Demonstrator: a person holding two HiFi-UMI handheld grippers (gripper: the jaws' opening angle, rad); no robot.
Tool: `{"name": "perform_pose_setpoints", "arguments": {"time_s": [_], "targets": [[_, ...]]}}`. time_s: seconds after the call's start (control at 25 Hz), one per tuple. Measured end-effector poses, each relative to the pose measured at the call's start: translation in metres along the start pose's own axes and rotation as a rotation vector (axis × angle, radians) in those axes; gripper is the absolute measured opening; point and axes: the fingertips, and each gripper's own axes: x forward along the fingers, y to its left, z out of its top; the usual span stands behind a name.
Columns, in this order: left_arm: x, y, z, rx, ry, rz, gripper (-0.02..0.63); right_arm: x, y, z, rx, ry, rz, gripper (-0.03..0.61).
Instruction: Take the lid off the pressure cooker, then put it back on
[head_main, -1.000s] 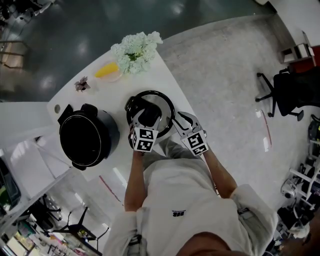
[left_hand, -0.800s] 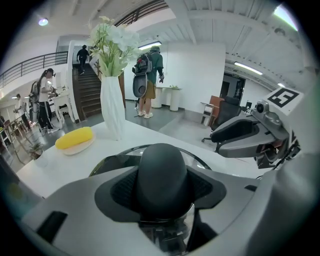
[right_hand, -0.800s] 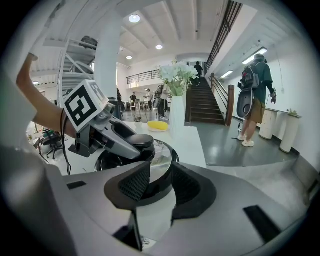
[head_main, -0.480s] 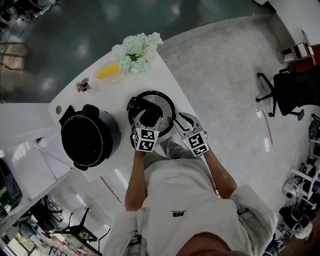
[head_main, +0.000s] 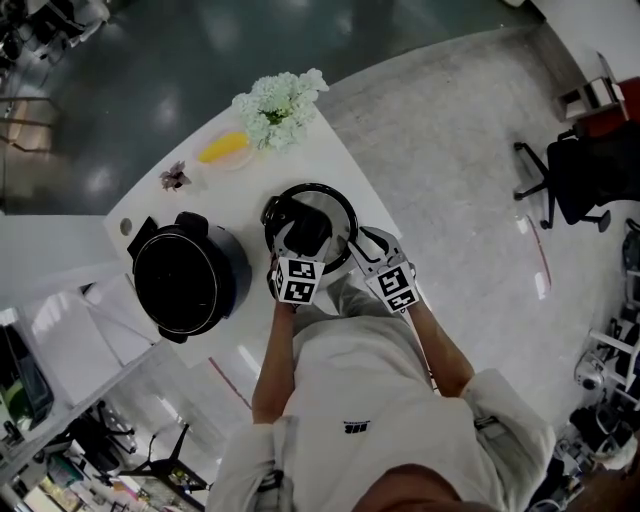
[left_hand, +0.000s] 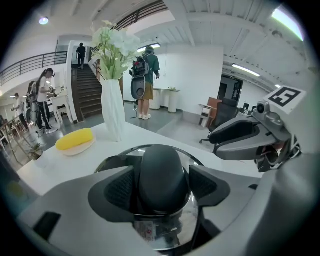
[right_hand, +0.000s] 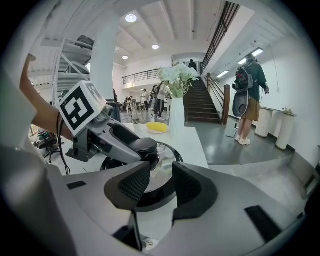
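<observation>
The pressure cooker's pot (head_main: 190, 280) stands open on the white table, left of its lid. The steel lid (head_main: 340, 212) lies flat in front of me, its black knob (left_hand: 162, 175) upright in the middle. My left gripper (left_hand: 162, 186) straddles that knob; its jaws have just been opening and the pads stand slightly off the knob's sides. In the head view the left gripper (head_main: 305, 245) reaches over the lid's middle. My right gripper (right_hand: 161, 187) is open at the lid's near right rim (right_hand: 167, 162), with nothing between its pads.
A white vase of pale flowers (head_main: 280, 105) and a yellow item on a small plate (head_main: 225, 148) stand beyond the lid. The table's edge (head_main: 345, 160) runs close on the right. An office chair (head_main: 575, 180) is out on the floor. People stand by the stairs (left_hand: 145, 80).
The head view has slid slightly, so pot and lid sit a little further right in the picture. Both grippers keep their places at the lid; the lid has not moved.
</observation>
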Motion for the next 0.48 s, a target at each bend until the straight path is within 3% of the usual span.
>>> {"name": "perform_pose_setpoints", "arguments": {"time_s": [0.48], "targets": [[-0.058, -0.013, 0.012, 0.025, -0.059, -0.039, 0.317, -0.028, 0.014, 0.023, 0.042, -0.042, -0.084, 0.138]]}}
